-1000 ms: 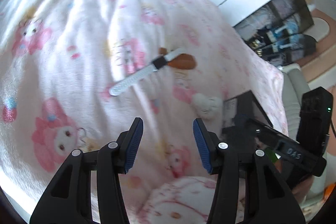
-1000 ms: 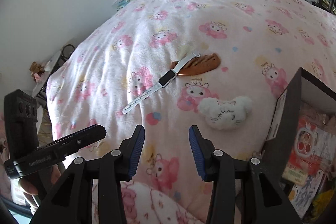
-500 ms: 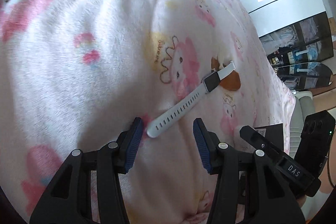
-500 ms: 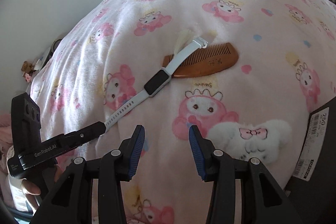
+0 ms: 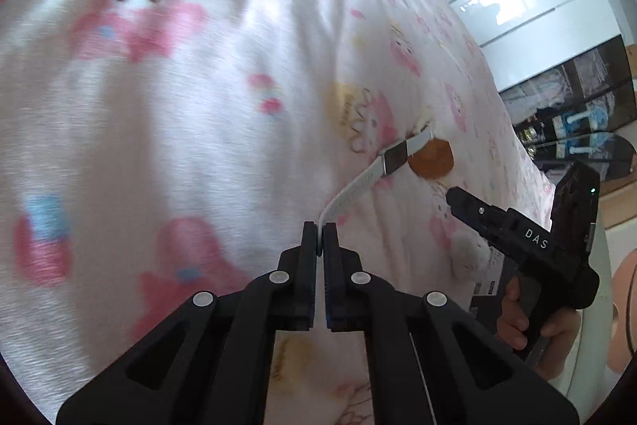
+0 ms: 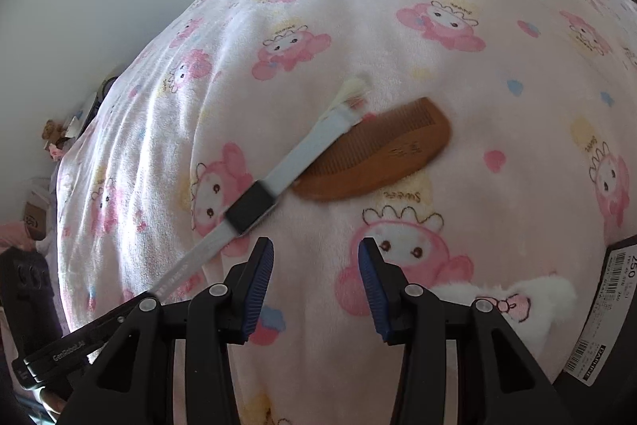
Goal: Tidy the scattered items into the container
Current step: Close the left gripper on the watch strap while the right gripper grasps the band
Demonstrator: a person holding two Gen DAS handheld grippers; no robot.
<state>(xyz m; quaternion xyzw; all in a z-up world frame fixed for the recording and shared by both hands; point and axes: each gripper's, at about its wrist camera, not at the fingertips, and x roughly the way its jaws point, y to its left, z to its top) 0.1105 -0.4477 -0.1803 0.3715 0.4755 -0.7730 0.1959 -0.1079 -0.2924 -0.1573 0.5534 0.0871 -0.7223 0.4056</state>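
A white-strapped watch with a black face [image 6: 253, 206] lies across the pink blanket, its far strap over a brown wooden comb [image 6: 382, 156]. My left gripper [image 5: 319, 239] is shut on the near end of the watch strap [image 5: 350, 194]; in the right wrist view its black fingers [image 6: 119, 317] meet that strap end at lower left. My right gripper [image 6: 315, 267] hangs open just in front of the watch face and comb, nothing between its blue pads. A white plush toy [image 6: 513, 299] lies at its right. The comb [image 5: 432, 158] also shows beyond the watch face in the left wrist view.
A black box edge with a barcode label [image 6: 609, 313] sits at the right border. The printed blanket [image 6: 398, 26] covers the bed. White cupboards and dark shelving [image 5: 557, 66] stand beyond the bed. A hand [image 5: 529, 321] holds the right gripper's handle.
My left gripper has moved down onto the strap end and shut on it. My right gripper has come closer to the watch and comb, still open.
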